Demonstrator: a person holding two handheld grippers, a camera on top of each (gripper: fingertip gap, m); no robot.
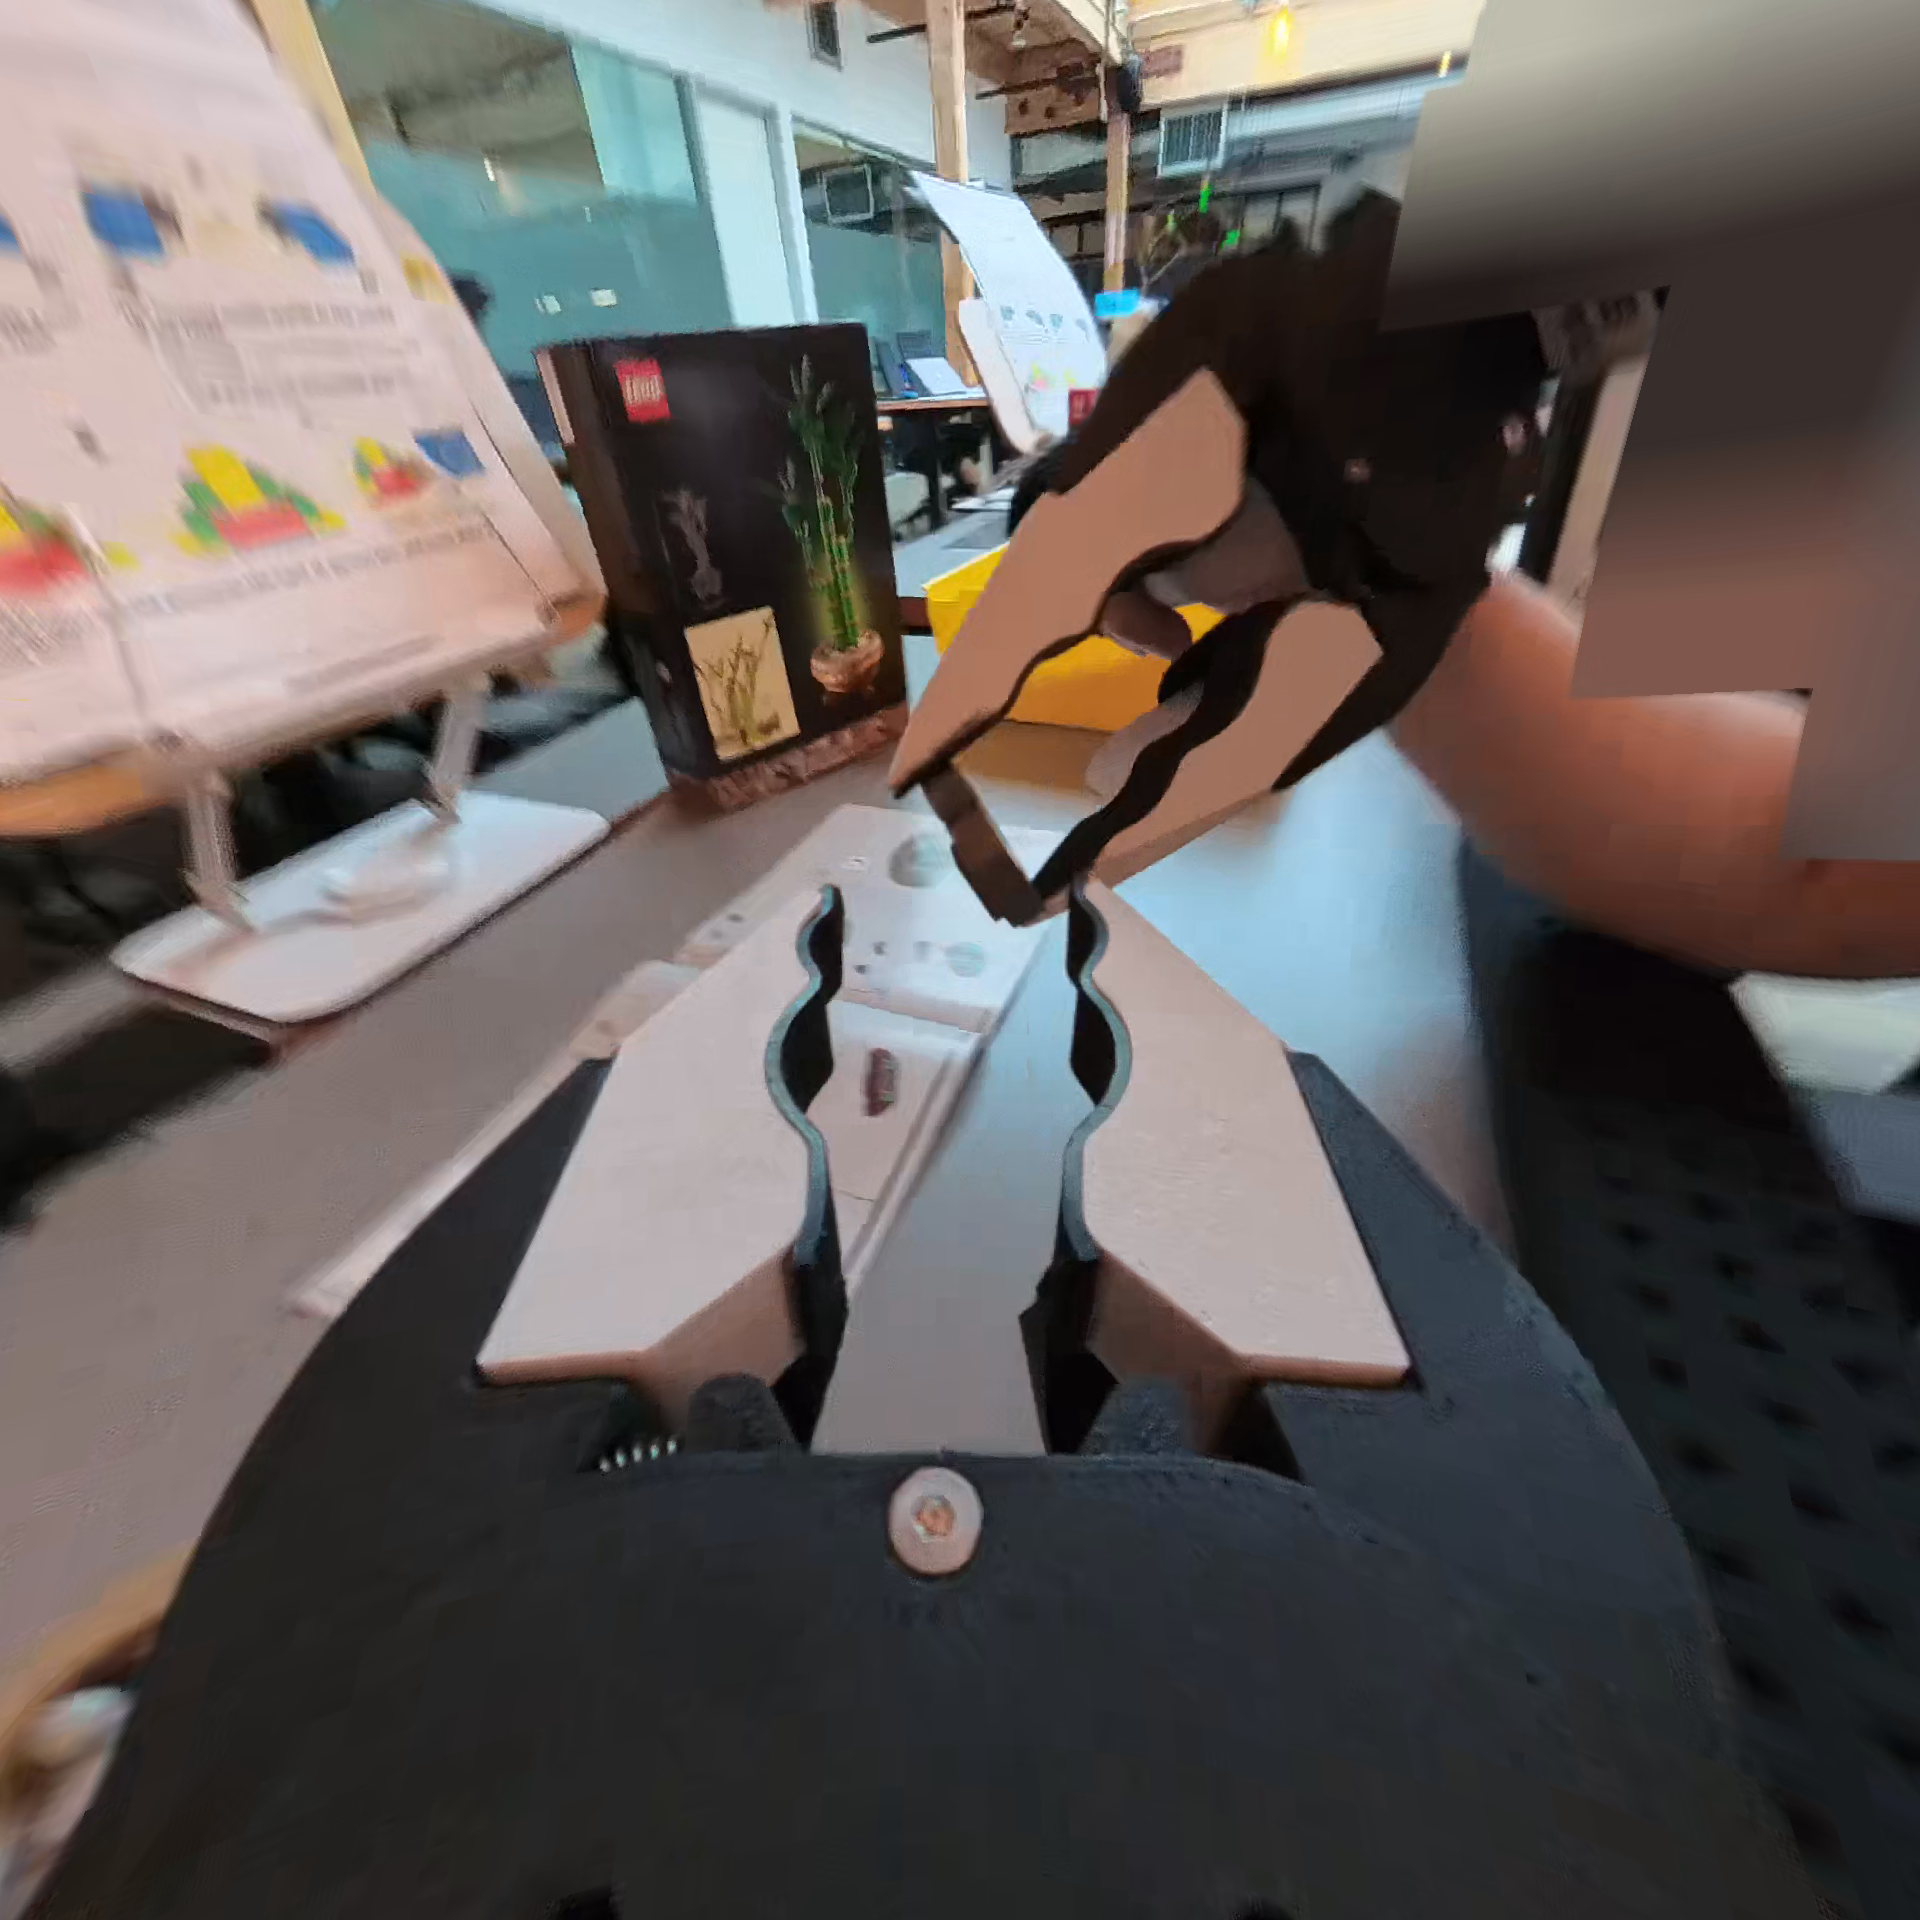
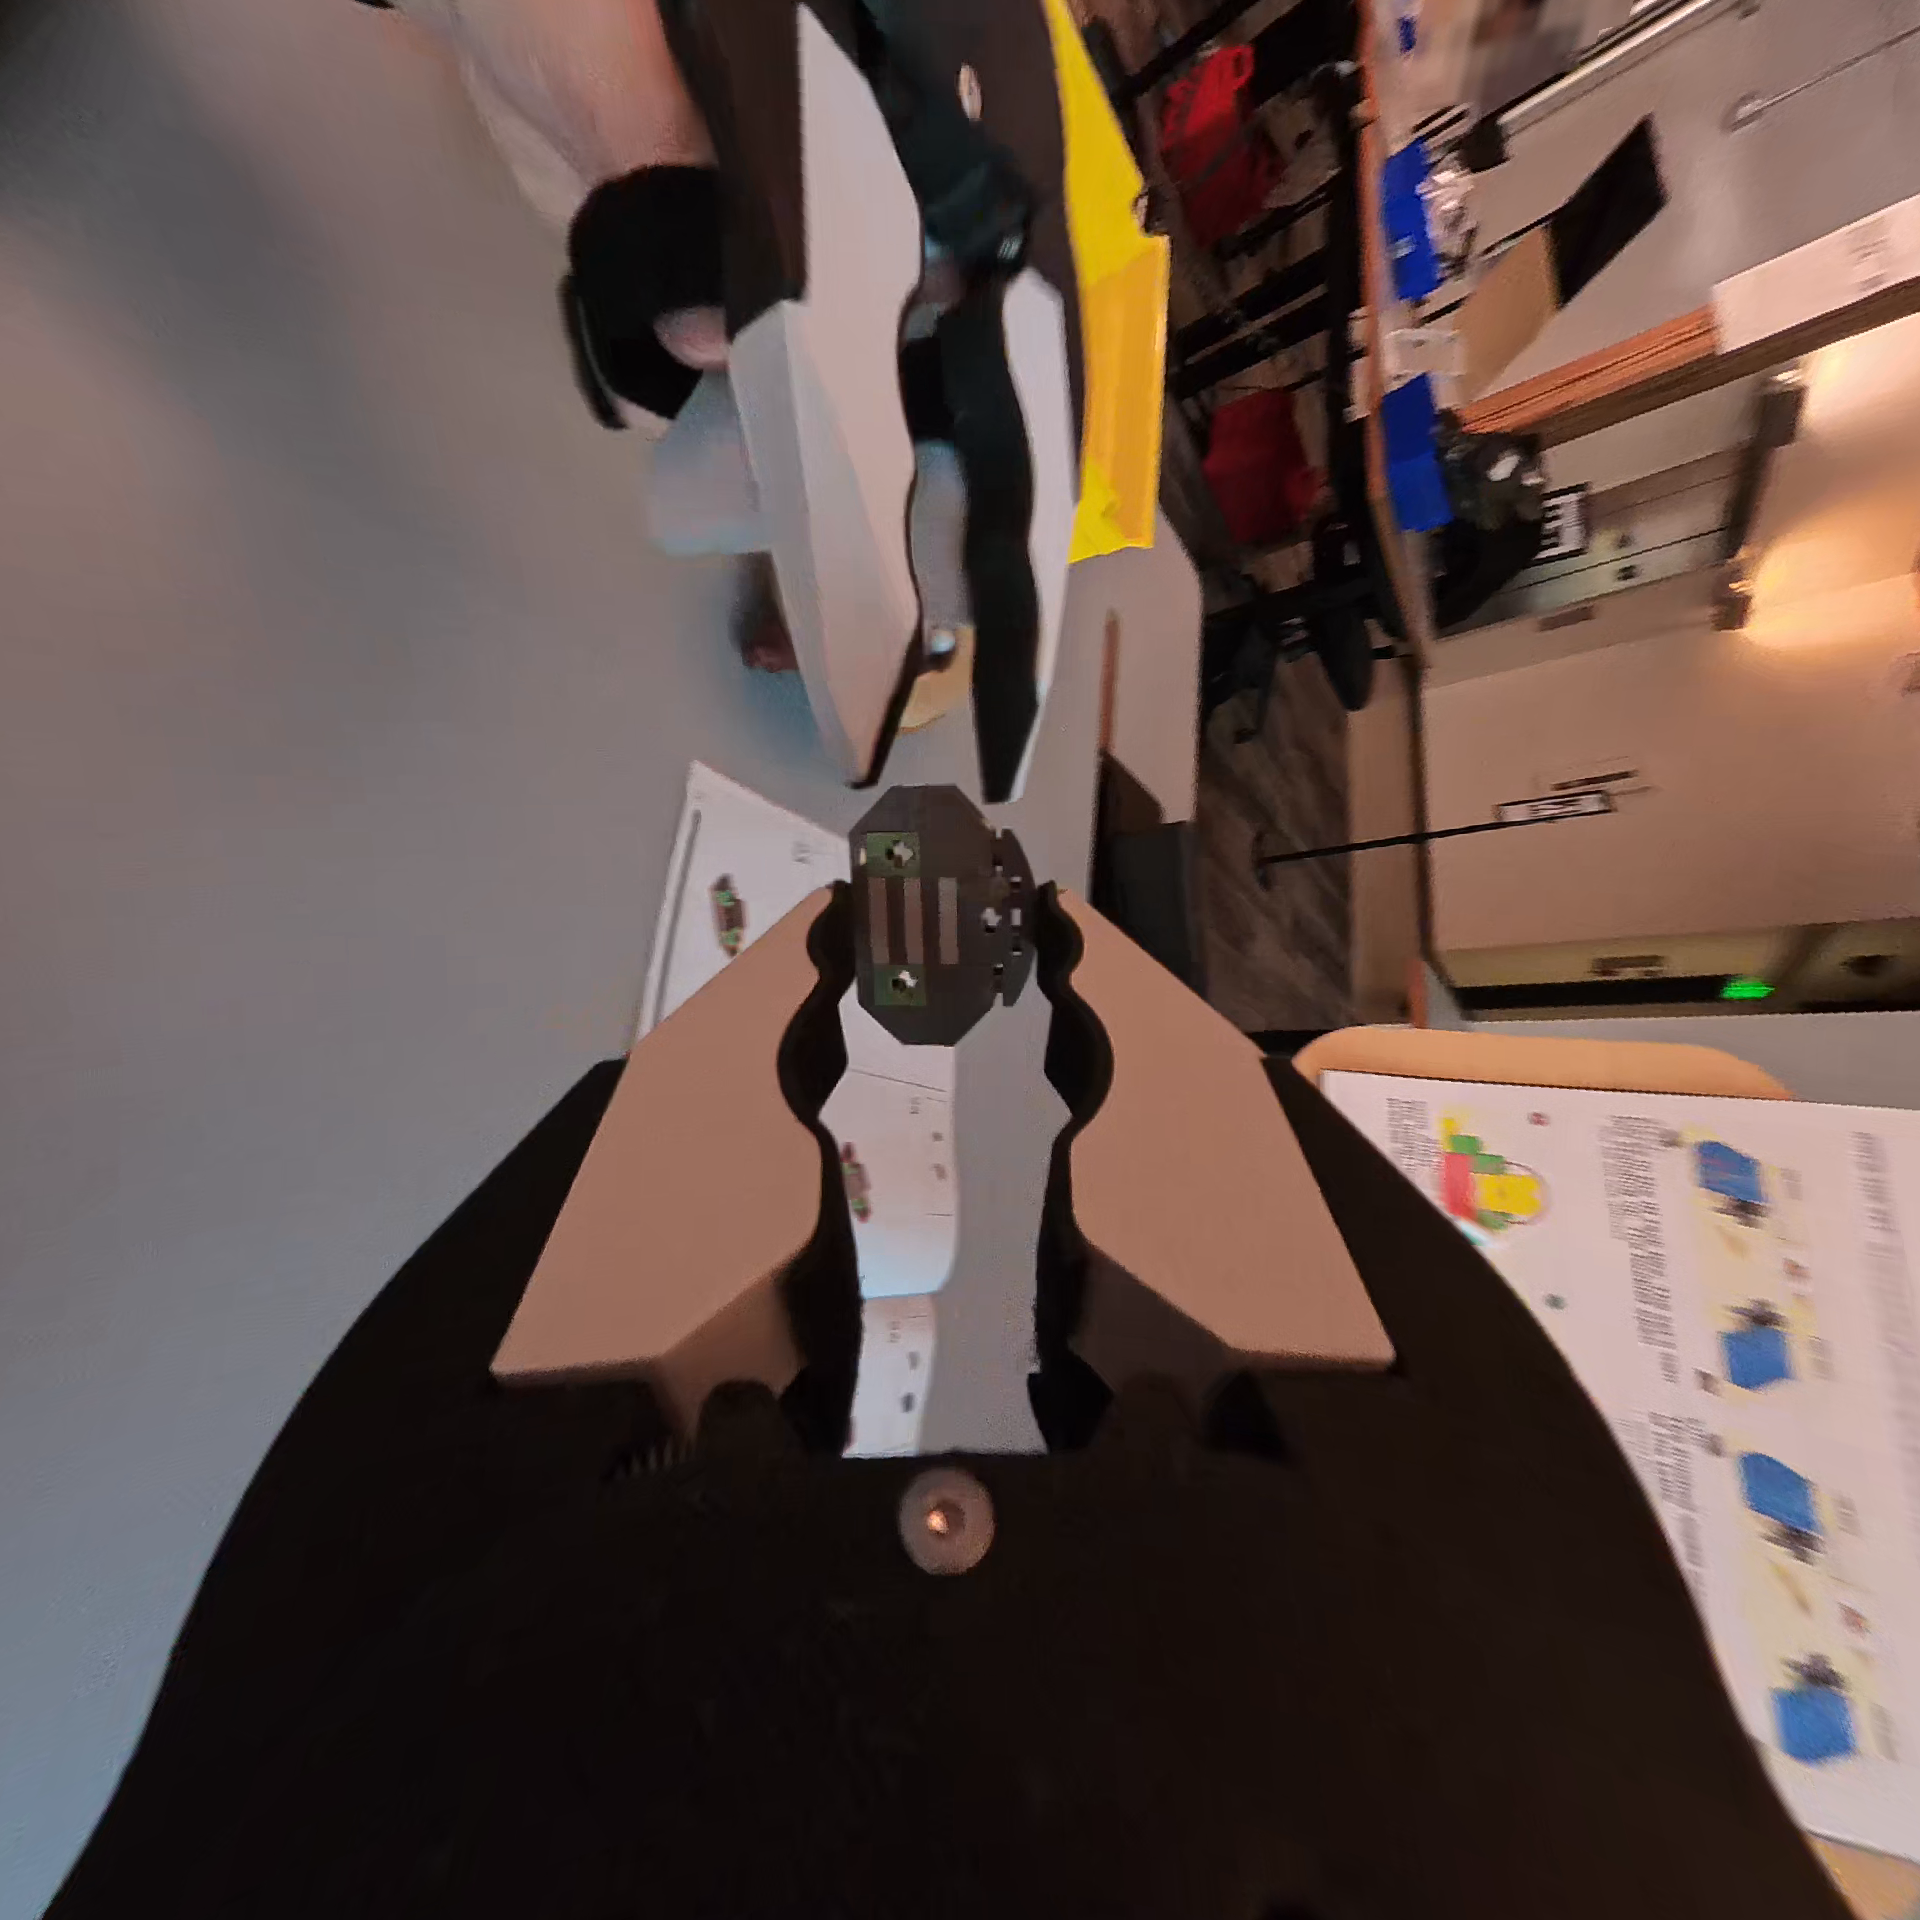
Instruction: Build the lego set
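Right gripper (image 2: 940,920) is clamping a dark octagonal lego assembly (image 2: 925,920) at frame centre, held aloft and turned flat-face-on, probably for inspection or handover. Left gripper (image 1: 956,904) is standing open and empty just below it. Instruction booklet (image 1: 914,966) is lying underneath; the table (image 1: 1299,914) alongside is offering set-down room.

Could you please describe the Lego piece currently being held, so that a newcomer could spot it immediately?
Start above the open instruction booklet on the grey table. The right gripper has its jaws shut on the dark octagonal assembly. It alone shows two small green squares on its dark face.
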